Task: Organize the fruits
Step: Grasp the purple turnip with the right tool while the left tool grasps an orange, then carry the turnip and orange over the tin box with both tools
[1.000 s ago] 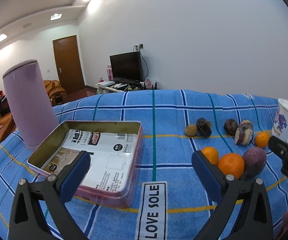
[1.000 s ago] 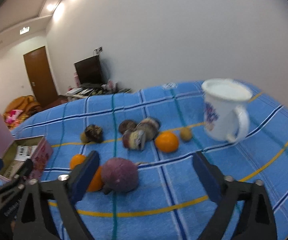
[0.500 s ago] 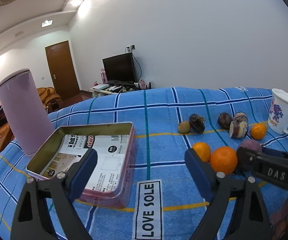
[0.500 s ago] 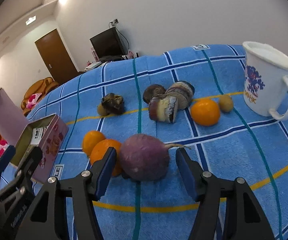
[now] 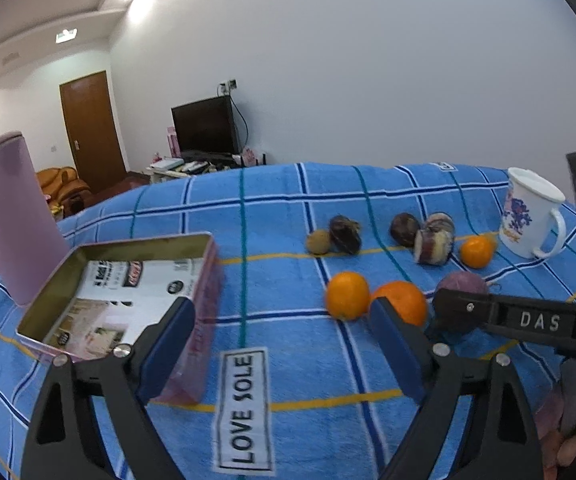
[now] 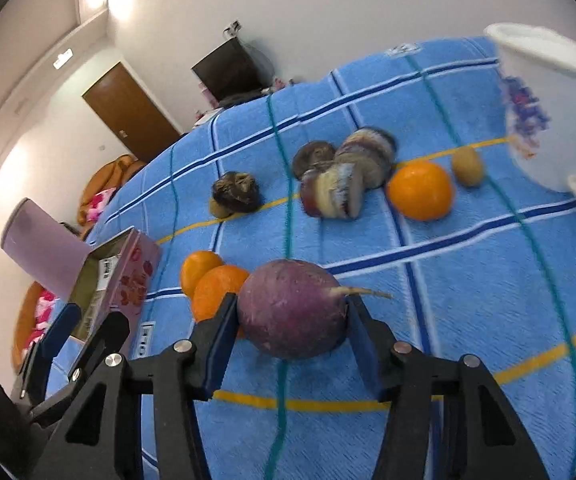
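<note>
My right gripper [image 6: 290,334] is shut on a round purple radish [image 6: 292,308] with a thin root tail, low over the blue checked cloth [image 6: 468,280]; both pads touch its sides. The radish also shows in the left wrist view [image 5: 462,286]. Two oranges [image 6: 214,284] lie just left of it. My left gripper [image 5: 284,344] is open and empty, hovering between an open pink tin [image 5: 128,280] and the oranges [image 5: 398,300]. A third orange [image 6: 420,190], dark fruits [image 6: 236,192], a cut purple-white piece [image 6: 332,196] and a small brown fruit [image 6: 467,166] lie farther back.
A white mug [image 6: 548,108] stands at the right. A tall lilac cylinder [image 5: 8,220] stands behind the tin at the left. A "LOVE SOLE" label [image 5: 244,408] is sewn on the cloth's near edge. A TV and a door lie beyond the table.
My right gripper moved forward and down and closed its jaws around the purple radish. My left gripper drifted a little to the right and stayed open.
</note>
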A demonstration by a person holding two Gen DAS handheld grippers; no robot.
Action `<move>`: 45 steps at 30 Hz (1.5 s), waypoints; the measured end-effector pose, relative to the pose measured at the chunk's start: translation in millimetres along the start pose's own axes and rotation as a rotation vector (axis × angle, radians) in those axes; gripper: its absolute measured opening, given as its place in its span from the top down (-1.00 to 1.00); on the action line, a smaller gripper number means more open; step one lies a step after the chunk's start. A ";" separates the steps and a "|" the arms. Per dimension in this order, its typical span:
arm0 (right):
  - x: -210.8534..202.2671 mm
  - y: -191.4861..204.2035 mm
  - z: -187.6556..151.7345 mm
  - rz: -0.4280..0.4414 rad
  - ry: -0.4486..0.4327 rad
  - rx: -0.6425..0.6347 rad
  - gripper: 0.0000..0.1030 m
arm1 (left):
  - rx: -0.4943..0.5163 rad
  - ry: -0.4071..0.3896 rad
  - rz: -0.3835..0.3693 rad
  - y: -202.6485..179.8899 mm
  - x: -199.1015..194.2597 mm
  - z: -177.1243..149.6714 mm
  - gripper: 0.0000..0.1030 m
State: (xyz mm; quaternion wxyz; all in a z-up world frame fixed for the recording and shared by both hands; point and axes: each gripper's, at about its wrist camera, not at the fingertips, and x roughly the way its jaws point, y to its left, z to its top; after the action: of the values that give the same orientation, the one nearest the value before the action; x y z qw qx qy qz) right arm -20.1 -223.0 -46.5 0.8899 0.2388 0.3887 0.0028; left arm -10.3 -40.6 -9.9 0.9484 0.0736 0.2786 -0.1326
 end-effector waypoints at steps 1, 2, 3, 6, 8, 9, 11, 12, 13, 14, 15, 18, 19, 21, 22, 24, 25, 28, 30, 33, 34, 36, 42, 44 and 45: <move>-6.1 -0.3 -0.7 -0.012 -0.024 -0.004 -0.07 | -0.001 0.010 -0.010 -2.7 0.7 -0.3 -0.77; -14.3 -3.6 0.7 -0.007 -0.054 0.004 -0.07 | -0.004 0.023 -0.026 -7.4 1.7 -0.4 -0.77; -22.3 -5.7 2.2 0.009 -0.087 0.017 -0.07 | -0.004 0.031 -0.037 -11.2 2.5 -0.7 -0.77; -44.8 -9.0 7.0 -0.018 -0.194 0.034 -0.07 | 0.015 0.056 -0.055 -28.3 7.6 0.5 -0.77; -55.2 -9.4 7.2 -0.076 -0.246 0.027 -0.07 | 0.000 0.083 -0.064 -38.9 14.6 2.9 -0.74; -58.7 -10.9 7.7 -0.088 -0.263 0.032 -0.07 | -0.010 0.098 -0.067 -43.8 18.1 4.1 -0.67; -62.9 -16.3 9.1 -0.081 -0.272 0.054 -0.07 | -0.032 0.128 -0.073 -54.3 27.7 7.3 -0.62; -64.7 -17.7 9.9 -0.078 -0.274 0.064 -0.07 | -0.042 0.147 -0.072 -59.3 33.2 8.6 -0.58; -65.7 -19.8 10.4 -0.079 -0.277 0.075 -0.07 | -0.053 0.171 -0.065 -63.9 39.6 10.1 -0.51; -67.2 -21.3 10.0 -0.085 -0.281 0.082 -0.07 | -0.066 0.196 -0.059 -67.7 46.0 11.1 -0.48; -69.2 -22.5 10.5 -0.090 -0.284 0.086 -0.07 | -0.083 0.222 -0.056 -70.6 52.3 11.5 -0.43; -72.6 -25.8 10.9 -0.089 -0.288 0.103 -0.07 | -0.116 0.285 -0.030 -75.6 66.2 11.4 -0.38; -70.8 -25.5 11.3 -0.090 -0.288 0.106 -0.07 | -0.127 0.293 -0.028 -75.8 68.5 11.8 -0.37; -72.0 -25.6 9.1 -0.093 -0.286 0.111 -0.07 | -0.141 0.312 -0.024 -75.2 73.4 10.3 -0.03; -71.3 -25.9 9.3 -0.094 -0.283 0.114 -0.07 | -0.147 0.317 -0.041 -74.3 74.6 10.1 0.03; -69.4 -25.5 9.8 -0.094 -0.277 0.116 -0.07 | -0.155 0.313 -0.049 -72.9 74.0 10.1 0.04; -69.8 -26.1 8.4 -0.096 -0.276 0.114 -0.07 | -0.156 0.312 -0.058 -71.3 72.3 9.8 0.05; -68.4 -25.4 8.9 -0.111 -0.280 0.104 -0.07 | -0.158 0.284 -0.101 -65.1 63.2 5.7 0.06; -67.2 -24.3 9.8 -0.119 -0.284 0.097 -0.07 | -0.148 0.235 -0.146 -55.6 45.7 4.3 0.06; -65.2 -21.2 8.8 -0.126 -0.289 0.081 -0.07 | -0.098 0.131 -0.188 -38.4 14.7 5.6 0.06; -64.9 -18.6 8.0 -0.128 -0.291 0.072 -0.07 | -0.081 0.100 -0.191 -32.8 6.0 5.5 0.06; -63.9 -13.5 6.9 -0.134 -0.295 0.051 -0.07 | -0.061 0.060 -0.183 -17.4 -7.6 4.1 0.06; -59.3 7.3 0.9 -0.150 -0.323 -0.054 -0.07 | -0.033 0.013 -0.090 16.2 -8.2 8.4 0.06; -58.7 15.8 -2.2 -0.157 -0.338 -0.091 -0.07 | -0.037 -0.001 -0.074 26.1 -4.2 10.3 0.06; -58.5 19.2 -4.1 -0.157 -0.343 -0.102 -0.07 | -0.038 -0.006 -0.067 30.6 -3.3 10.5 0.06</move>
State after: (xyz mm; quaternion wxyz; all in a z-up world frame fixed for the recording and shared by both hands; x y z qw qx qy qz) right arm -60.3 -215.4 -0.3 0.9515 0.1591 0.2481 -0.0878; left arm 1.4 -13.0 2.7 0.9454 0.0458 0.2806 -0.1592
